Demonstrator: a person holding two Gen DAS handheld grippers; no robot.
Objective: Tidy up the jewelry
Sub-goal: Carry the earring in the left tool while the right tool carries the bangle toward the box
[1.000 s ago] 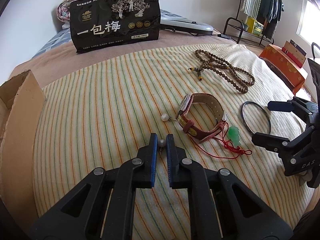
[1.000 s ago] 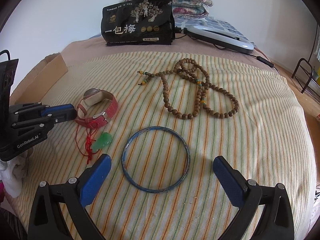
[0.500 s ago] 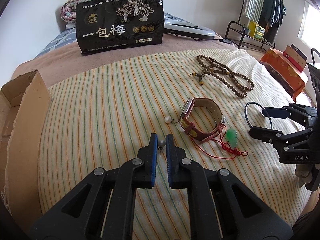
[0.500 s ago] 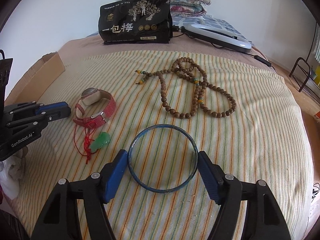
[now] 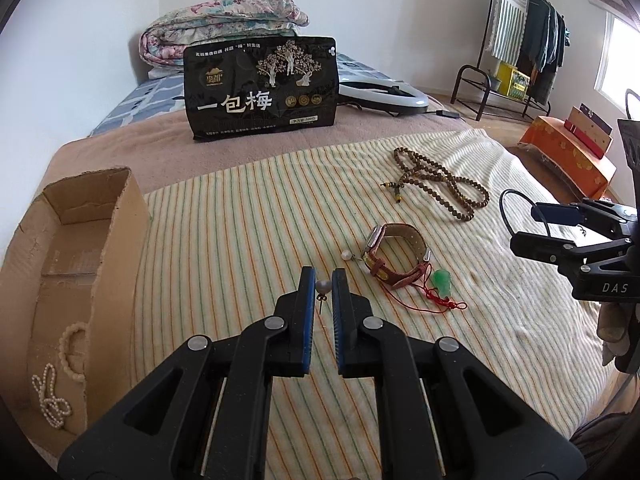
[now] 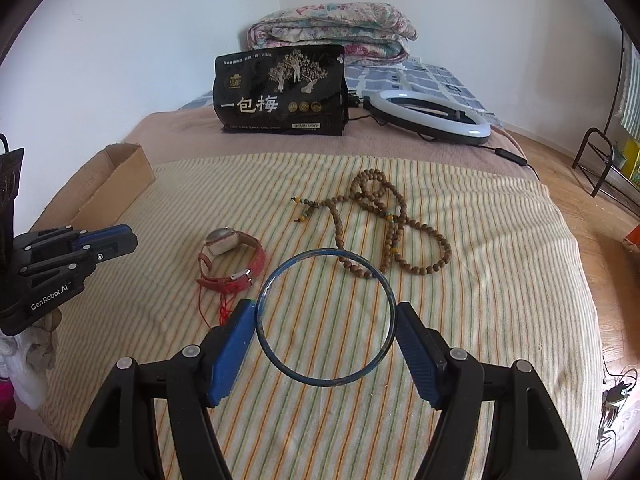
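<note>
My left gripper (image 5: 323, 280) is shut on a pearl earring (image 5: 323, 287) and holds it above the striped cloth. My right gripper (image 6: 326, 322) is shut on a blue bangle (image 6: 326, 256), lifted off the cloth; part of the bangle shows in the left wrist view (image 5: 505, 210). A second pearl earring (image 5: 346, 255) lies beside a red-strap watch (image 5: 394, 256). A green pendant on a red cord (image 5: 442, 282) lies right of the watch. A brown bead necklace (image 6: 384, 224) lies farther back. A cardboard box (image 5: 80, 280) at the left holds pearl bracelets (image 5: 60, 372).
A black snack bag (image 5: 260, 88) stands at the back of the bed, with a folded quilt (image 5: 224, 28) behind it and a ring light (image 6: 430, 118) to its right. An orange box (image 5: 568, 156) and a clothes rack (image 5: 520, 40) stand off the bed's right side.
My right gripper closed on the blue bangle and lifted it off the cloth. My left gripper rose and drew back with the pearl earring, bringing the cardboard box into fuller view.
</note>
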